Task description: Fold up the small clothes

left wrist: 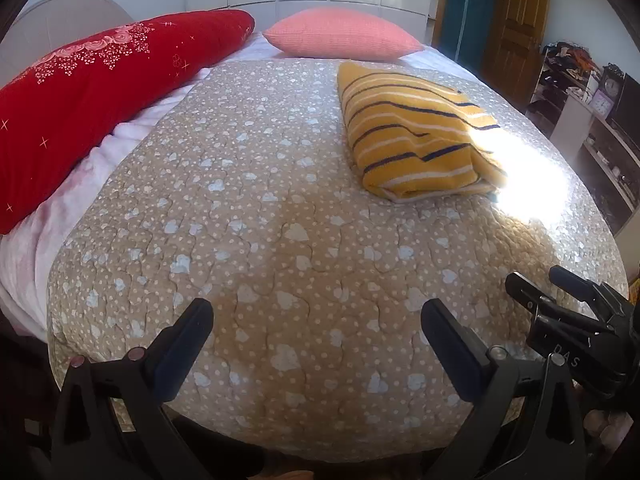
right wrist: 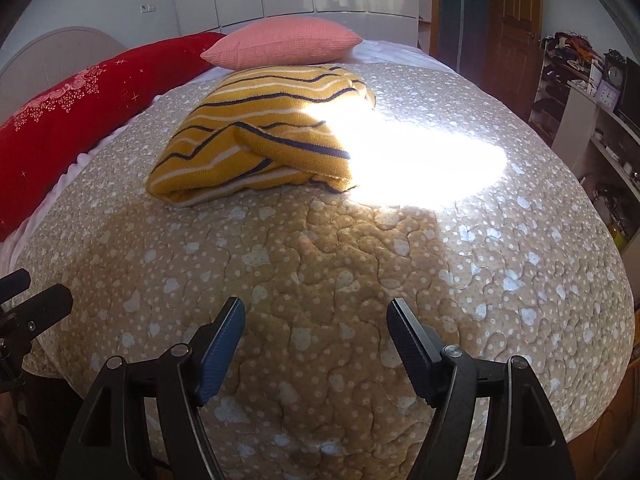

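The yellow striped garment (left wrist: 416,132) lies folded into a compact bundle on the quilted bedspread (left wrist: 280,220), well ahead of both grippers and touching neither. From the left gripper (left wrist: 318,316) it sits ahead and to the right; from the right gripper (right wrist: 316,316) the same garment (right wrist: 260,136) sits ahead and to the left, its right edge washed out by a bright sun patch (right wrist: 420,160). Both grippers are released, jaws spread wide with nothing between them, hanging above the near part of the bedspread (right wrist: 320,260). The two are side by side, each showing at the edge of the other's view. Beyond the garment a pink pillow (left wrist: 340,34) rests at the head of the bed, and a long red pillow (left wrist: 100,92) lies far to the left.
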Motion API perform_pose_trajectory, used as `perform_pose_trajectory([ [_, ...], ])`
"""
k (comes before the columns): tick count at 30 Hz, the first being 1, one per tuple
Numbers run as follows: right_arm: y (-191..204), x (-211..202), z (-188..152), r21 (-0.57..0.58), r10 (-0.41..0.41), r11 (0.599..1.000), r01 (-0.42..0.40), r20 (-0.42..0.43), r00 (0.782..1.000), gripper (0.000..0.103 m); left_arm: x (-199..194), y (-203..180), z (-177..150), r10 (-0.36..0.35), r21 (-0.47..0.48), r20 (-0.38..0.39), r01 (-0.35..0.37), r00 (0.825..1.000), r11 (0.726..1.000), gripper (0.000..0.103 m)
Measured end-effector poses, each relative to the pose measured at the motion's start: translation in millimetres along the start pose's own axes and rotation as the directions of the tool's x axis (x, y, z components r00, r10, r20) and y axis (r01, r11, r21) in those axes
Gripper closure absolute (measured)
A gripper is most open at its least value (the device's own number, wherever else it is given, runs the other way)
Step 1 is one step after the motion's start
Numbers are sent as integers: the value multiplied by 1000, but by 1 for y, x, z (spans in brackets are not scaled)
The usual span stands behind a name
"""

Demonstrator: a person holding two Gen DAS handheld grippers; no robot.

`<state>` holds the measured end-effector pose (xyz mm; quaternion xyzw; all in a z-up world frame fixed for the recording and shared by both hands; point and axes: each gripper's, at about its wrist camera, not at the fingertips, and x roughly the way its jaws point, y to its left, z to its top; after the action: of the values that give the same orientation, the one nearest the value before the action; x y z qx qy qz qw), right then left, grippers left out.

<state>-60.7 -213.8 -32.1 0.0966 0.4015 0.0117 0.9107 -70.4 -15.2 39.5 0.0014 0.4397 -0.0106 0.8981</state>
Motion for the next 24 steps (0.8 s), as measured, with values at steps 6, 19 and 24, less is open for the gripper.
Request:
perform_pose_trajectory([
  [6, 3, -1, 1, -8, -13, 1000, 13, -3, 1000, 25, -1, -1, 0, -2, 3, 4, 2, 1000, 1000, 0],
  [19, 3, 0, 3, -10, -16, 1000, 16, -1, 1000, 25, 0, -3, -1, -11, 9, -7, 12, 1000, 1000, 0],
  [24, 1, -1, 3, -6, -27, 1000, 27, 0, 1000, 24, 4, -2, -3, -27, 9, -20, 28, 999, 1000, 0],
])
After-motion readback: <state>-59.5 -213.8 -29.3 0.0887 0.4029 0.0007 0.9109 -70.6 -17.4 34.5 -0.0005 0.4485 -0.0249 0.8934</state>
